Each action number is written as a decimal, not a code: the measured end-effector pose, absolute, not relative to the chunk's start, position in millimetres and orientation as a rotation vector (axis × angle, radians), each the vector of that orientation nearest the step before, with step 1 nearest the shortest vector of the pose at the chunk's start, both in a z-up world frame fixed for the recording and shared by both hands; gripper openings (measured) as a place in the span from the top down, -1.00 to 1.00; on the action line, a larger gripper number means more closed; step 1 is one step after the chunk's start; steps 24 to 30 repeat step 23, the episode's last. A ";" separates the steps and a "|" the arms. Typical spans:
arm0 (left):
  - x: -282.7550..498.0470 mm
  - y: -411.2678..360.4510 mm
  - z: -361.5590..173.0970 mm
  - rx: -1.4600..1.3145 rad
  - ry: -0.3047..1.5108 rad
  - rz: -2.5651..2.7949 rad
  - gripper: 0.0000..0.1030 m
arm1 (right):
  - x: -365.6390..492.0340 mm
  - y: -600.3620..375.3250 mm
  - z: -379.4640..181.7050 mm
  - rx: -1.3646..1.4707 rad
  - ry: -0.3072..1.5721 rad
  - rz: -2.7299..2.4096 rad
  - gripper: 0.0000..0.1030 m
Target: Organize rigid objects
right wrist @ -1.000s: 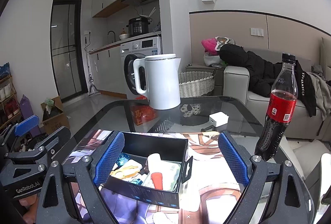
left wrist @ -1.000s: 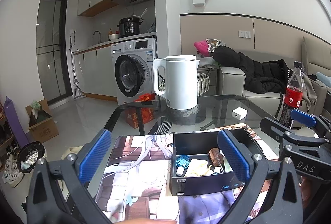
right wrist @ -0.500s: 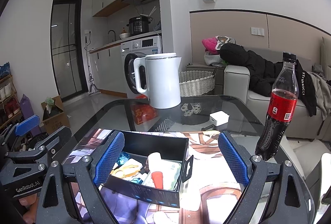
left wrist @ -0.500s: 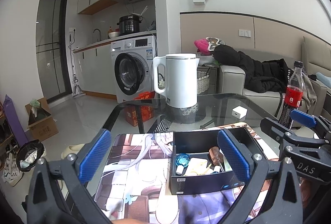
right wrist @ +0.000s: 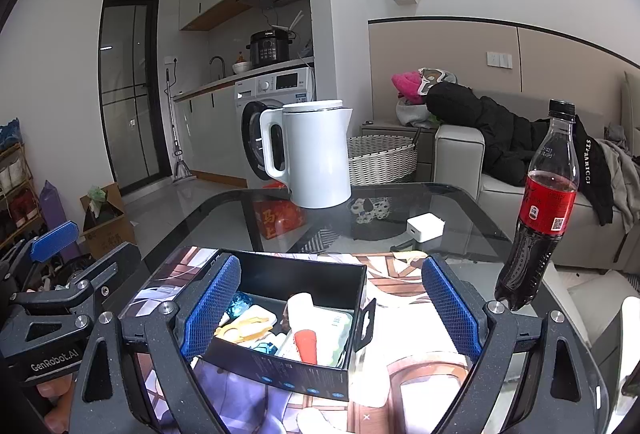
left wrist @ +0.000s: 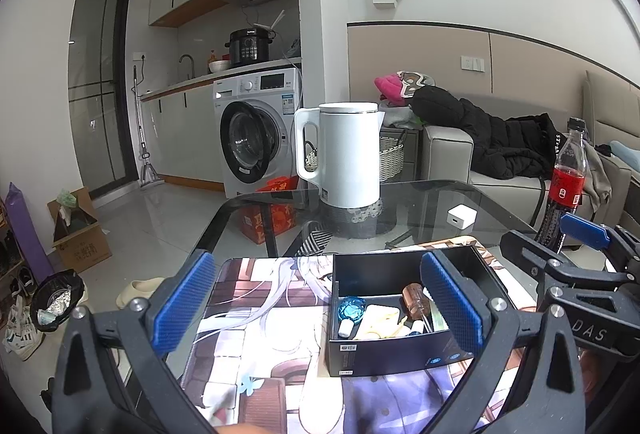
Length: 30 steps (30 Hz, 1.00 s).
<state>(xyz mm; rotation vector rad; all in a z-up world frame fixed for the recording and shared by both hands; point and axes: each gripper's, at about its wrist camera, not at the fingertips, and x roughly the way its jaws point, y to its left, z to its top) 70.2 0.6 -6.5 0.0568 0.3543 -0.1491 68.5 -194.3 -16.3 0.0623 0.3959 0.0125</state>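
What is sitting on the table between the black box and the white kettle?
Nothing much: bare glass table between black box and white kettle, seen in the right wrist view.

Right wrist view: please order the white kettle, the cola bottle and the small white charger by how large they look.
1. white kettle
2. cola bottle, taller but slimmer, and nearer the camera, so its rank against the kettle is unsure
3. small white charger, clearly the smallest

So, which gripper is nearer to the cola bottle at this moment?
Right. The right gripper hangs open over the black box, with the cola bottle just off its right side. The left gripper, also open, is farther left.
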 end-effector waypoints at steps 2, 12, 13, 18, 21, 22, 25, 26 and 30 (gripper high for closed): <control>70.4 0.5 -6.5 0.057 0.356 -0.150 -1.00 | 68.9 -194.3 -16.6 0.063 0.397 0.014 -0.82; 70.6 0.6 -6.5 0.057 0.359 -0.154 -1.00 | 69.4 -193.2 -18.3 0.060 0.401 0.018 -0.82; 70.6 0.6 -6.5 0.056 0.359 -0.154 -1.00 | 69.6 -193.0 -18.4 0.060 0.401 0.018 -0.82; 70.7 0.8 -6.6 0.056 0.360 -0.155 -1.00 | 70.1 -192.9 -18.8 0.058 0.400 0.020 -0.82; 70.5 0.3 -6.5 0.055 0.362 -0.151 -1.00 | 69.8 -192.9 -18.9 0.059 0.402 0.019 -0.82; 70.2 0.0 -6.5 0.055 0.362 -0.153 -1.00 | 69.8 -192.8 -18.8 0.058 0.401 0.019 -0.82; 69.8 -0.4 -6.4 0.057 0.362 -0.154 -1.00 | 69.8 -192.8 -18.8 0.058 0.401 0.020 -0.82; 69.8 -0.4 -6.4 0.057 0.362 -0.154 -1.00 | 69.8 -192.8 -18.8 0.058 0.401 0.020 -0.82; 69.8 -0.4 -6.4 0.057 0.362 -0.154 -1.00 | 69.8 -192.8 -18.8 0.058 0.401 0.020 -0.82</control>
